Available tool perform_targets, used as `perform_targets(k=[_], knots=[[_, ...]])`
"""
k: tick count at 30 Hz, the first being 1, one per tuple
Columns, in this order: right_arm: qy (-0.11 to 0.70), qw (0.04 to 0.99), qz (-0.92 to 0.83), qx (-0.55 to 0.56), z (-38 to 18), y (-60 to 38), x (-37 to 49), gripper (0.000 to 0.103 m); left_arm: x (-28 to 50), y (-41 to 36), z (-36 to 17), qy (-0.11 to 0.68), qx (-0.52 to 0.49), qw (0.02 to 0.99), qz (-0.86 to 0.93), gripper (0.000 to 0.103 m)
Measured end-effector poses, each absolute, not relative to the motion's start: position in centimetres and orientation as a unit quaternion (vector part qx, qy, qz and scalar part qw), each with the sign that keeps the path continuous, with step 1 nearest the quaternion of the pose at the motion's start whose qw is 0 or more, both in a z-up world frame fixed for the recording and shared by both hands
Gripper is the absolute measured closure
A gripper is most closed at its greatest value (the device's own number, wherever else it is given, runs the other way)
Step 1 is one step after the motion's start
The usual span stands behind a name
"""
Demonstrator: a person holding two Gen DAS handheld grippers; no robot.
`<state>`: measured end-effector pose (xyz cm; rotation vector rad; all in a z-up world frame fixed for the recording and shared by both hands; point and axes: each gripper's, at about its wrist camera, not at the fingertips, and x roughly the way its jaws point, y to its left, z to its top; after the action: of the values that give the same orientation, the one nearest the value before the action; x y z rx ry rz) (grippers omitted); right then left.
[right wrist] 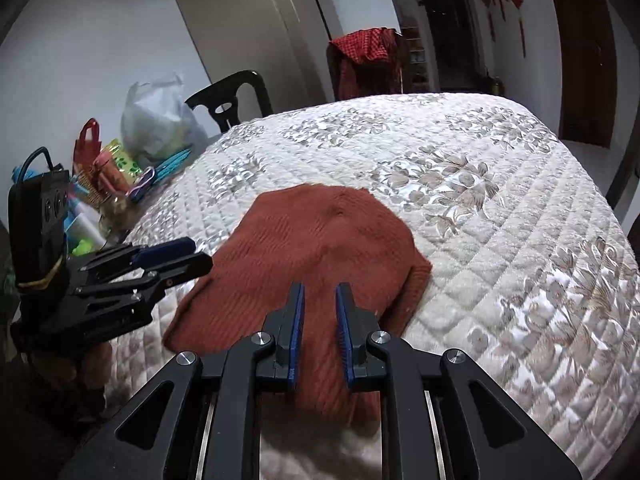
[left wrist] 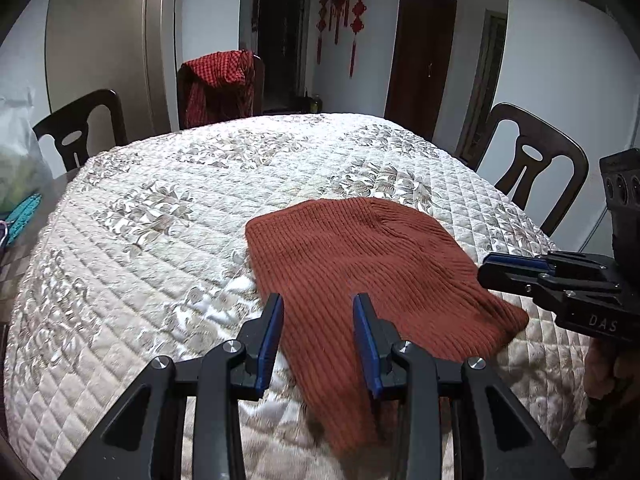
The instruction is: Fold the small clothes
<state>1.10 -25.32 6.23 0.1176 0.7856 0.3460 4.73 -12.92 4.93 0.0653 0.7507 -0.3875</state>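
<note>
Rust knit hat lies flat, unfolded, under both grippers; left gripper spread wide, right gripper parted, neither pinching; fold not started

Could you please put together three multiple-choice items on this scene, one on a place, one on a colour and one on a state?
1. Where does the knitted garment lie?
A. On the quilted cover of the table
B. Over a chair back
C. On the floor

2. What colour is the knitted garment?
A. Navy blue
B. Rust brown
C. White

3. How stands the left gripper?
A. Shut on the garment
B. Shut on nothing
C. Open, with the garment showing between its fingers

Key:
1 A, since it lies spread on the flowered quilted cover in both views.
2 B, since its ribbed knit is rust brown throughout.
3 C, since a wide gap separates the blue pads and nothing is pinched; the right gripper is open too.
</note>
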Motion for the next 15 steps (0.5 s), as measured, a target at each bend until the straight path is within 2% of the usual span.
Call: perform_targets(k=[15], knots=[[0.417,0.896,0.152,0.03,3.5,-25.5,-0.1,0.087,2.8,-12.7,2.8,0.38,0.028,0.907,-0.177,0.064]])
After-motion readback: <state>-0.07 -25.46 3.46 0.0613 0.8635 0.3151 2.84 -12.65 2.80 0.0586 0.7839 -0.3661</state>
